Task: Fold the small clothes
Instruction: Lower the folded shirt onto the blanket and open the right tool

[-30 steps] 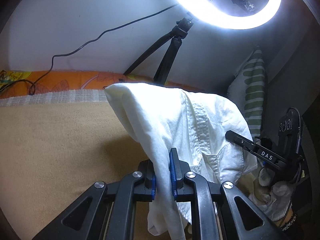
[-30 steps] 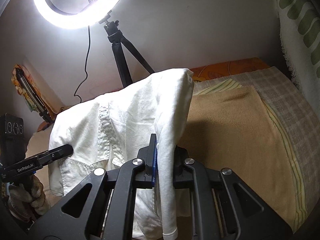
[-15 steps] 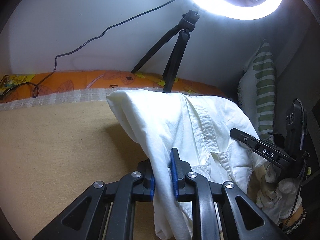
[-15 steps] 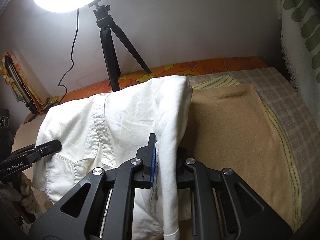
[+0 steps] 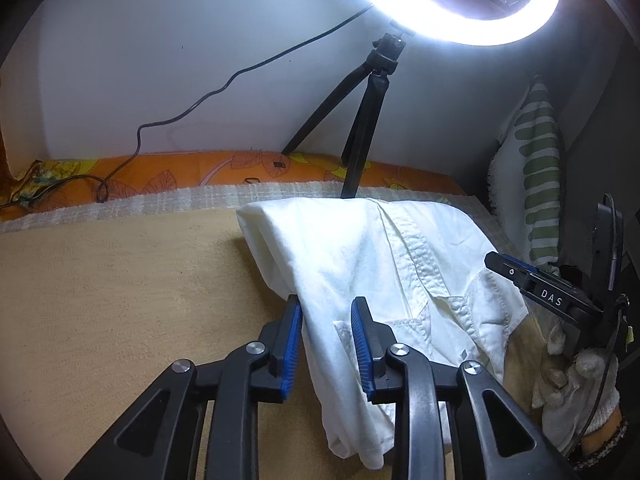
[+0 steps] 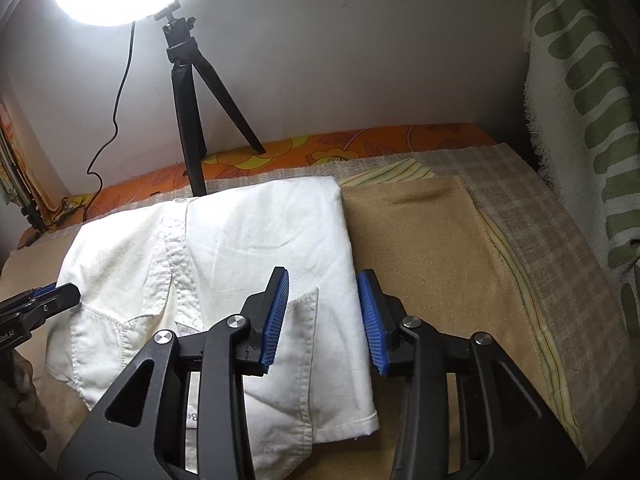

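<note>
Open tan blanket (image 6: 432, 248) right of white shirt (image 6: 256, 240); more bare blanket on its far left. Blocked far behind by tripod (image 6: 188, 120), at right edge by hanging striped towel (image 6: 580, 120), seemingly close.

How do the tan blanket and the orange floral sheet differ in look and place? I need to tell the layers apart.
The tan blanket is plain and fuzzy; the orange floral sheet is smooth, printed with yellow flowers and leaves. The blanket lies on top, under the white shirt; the sheet shows only as a strip along the wall, with the tripod legs on it. Both lie flat on the bed.
</note>
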### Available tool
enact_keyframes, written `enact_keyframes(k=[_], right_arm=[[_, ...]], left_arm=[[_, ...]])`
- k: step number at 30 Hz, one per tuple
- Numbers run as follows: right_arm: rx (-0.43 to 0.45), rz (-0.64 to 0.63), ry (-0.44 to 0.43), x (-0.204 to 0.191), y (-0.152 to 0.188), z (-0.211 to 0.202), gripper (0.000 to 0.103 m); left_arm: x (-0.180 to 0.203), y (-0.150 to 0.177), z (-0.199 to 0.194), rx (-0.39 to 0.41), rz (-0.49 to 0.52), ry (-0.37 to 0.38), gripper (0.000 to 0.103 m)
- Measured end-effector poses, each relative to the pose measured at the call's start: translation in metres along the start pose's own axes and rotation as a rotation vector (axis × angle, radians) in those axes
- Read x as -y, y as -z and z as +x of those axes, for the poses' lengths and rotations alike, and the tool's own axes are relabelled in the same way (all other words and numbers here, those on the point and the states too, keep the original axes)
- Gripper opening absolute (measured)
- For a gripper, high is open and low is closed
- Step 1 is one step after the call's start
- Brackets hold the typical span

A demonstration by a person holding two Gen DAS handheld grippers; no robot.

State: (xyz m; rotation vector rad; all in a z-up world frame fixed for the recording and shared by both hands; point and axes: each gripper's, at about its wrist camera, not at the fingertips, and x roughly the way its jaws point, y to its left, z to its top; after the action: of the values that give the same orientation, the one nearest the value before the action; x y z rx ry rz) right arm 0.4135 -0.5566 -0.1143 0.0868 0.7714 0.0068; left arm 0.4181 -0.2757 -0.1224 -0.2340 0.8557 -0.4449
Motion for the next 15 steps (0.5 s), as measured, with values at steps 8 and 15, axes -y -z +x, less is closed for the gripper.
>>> enact_keyframes(k=[8, 15], right_arm=[[0.041, 0.004, -0.012, -0.012, -0.002, -0.04, 0.038], [0.084, -0.008, -0.016, -0.031, -0.001, -0.091, 0.038]], left_arm=[[0.012, -0.001, -0.046, 0.051, 0.033, -0.001, 0.025], [0.026, 0.006, -0.096, 0.093, 0.058, 0.0, 0.025]])
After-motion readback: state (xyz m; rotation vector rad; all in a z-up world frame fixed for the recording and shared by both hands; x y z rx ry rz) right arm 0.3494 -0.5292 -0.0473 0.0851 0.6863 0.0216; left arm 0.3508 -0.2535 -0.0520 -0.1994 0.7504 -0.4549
